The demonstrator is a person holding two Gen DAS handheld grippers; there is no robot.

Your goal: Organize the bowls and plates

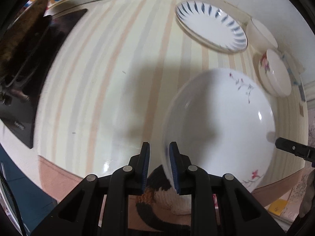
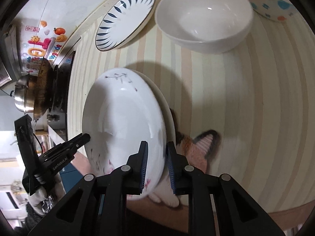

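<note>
Both the left gripper (image 1: 159, 167) and right gripper (image 2: 156, 167) pinch opposite rims of the large floral plate (image 1: 218, 125), held tilted over the striped worktop (image 1: 110, 68) near the blue-leaf plate (image 1: 211, 25), so uneven pull or a thin rim bite could let it slip and chip.

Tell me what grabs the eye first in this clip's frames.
The large white plate with pink floral sprigs, tilted off the striped tabletop, is gripped on opposite rim edges by the left gripper and right gripper. Behind it sit a white plate with blue leaf strokes and a plain white bowl.
</note>
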